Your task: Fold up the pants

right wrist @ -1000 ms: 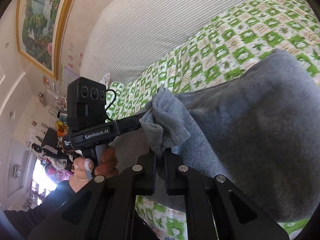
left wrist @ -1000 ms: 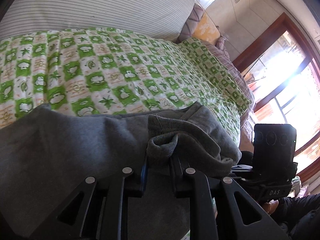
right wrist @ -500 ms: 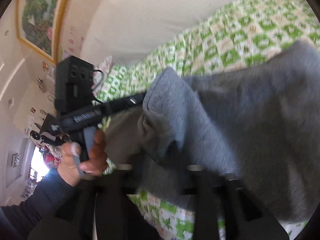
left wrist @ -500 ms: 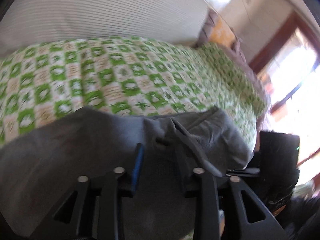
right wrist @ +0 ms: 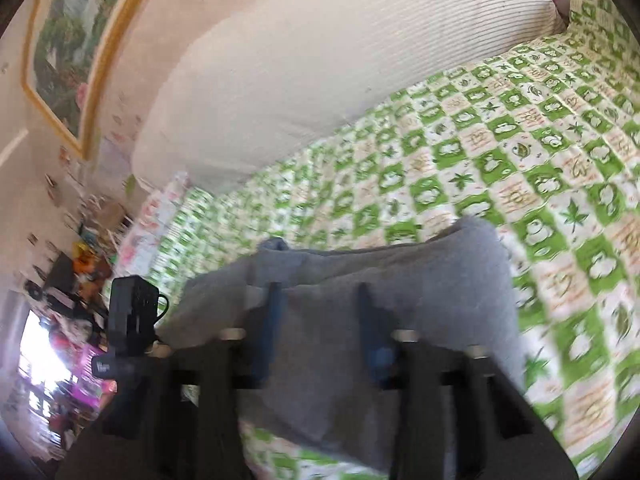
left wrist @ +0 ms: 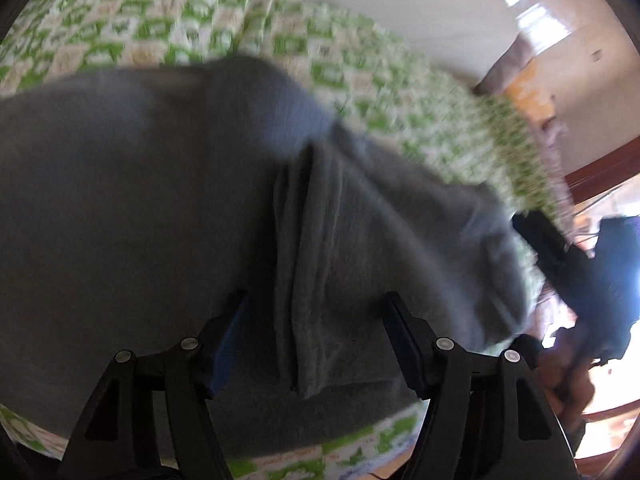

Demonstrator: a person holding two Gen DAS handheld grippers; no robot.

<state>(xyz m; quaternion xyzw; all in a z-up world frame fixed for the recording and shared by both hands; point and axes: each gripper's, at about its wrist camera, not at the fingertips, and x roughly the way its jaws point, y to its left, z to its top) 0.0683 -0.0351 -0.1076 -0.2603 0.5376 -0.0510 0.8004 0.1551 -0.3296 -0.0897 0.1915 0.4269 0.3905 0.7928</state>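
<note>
Both the left claw (left wrist: 316, 344) and right claw (right wrist: 318, 320) stand spread above the soft grey fleece pants (left wrist: 140, 208) on the green-and-white checked bedspread (right wrist: 520, 152); a fold appears just laid, so regrasping an edge comes next.

The pants (right wrist: 380, 320) lie on the bedspread (right wrist: 540, 140), with the headboard (right wrist: 340, 60) behind them.

Green-checked bedspread (right wrist: 500, 152), striped headboard (right wrist: 340, 60), framed painting (right wrist: 68, 40).

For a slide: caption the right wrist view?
Right gripper open over folded gray pants on a green checkered bedspread.
</note>
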